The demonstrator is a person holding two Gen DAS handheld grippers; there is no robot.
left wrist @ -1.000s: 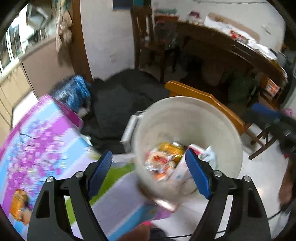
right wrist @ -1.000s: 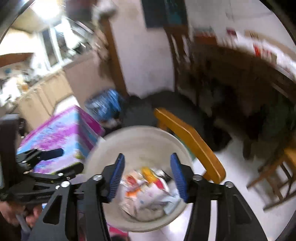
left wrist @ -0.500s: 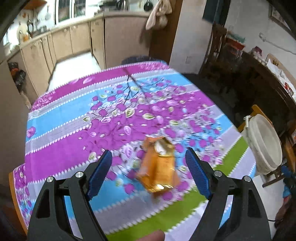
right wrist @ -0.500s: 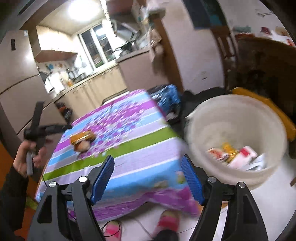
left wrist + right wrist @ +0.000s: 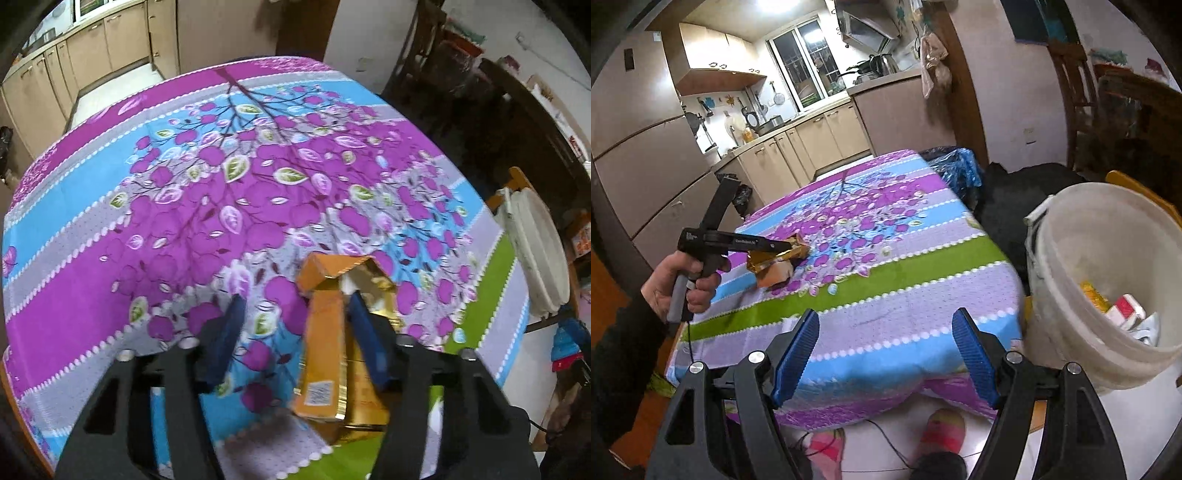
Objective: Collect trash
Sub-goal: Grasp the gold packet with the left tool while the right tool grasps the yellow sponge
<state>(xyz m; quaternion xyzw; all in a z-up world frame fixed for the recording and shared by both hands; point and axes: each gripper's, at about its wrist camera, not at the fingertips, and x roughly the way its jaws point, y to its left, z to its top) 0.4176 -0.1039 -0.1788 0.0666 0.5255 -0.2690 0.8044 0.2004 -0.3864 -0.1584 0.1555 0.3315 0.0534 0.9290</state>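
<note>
A crumpled gold and orange carton (image 5: 327, 343) lies on the purple flowered tablecloth (image 5: 229, 177). My left gripper (image 5: 295, 334) is open and down at the cloth, one panel of the carton between its fingers, the right finger inside the torn carton. The right wrist view shows that gripper (image 5: 792, 245) at the carton (image 5: 774, 262). My right gripper (image 5: 884, 354) is open and empty, held off the table's near edge. A white bucket (image 5: 1067, 280) to its right holds several wrappers (image 5: 1123, 308); it shows edge-on in the left wrist view (image 5: 537, 254).
The bucket sits on a wooden chair (image 5: 1141, 192). A blue bag (image 5: 960, 170) and dark bags (image 5: 1023, 195) lie on the floor beyond the table. Kitchen cabinets (image 5: 798, 147) line the far wall. My feet in pink slippers (image 5: 942, 428) stand under the table edge.
My left gripper swung from over the bucket to the table and came down around the carton, narrowing. My right gripper drew back from the bucket and opened wider.
</note>
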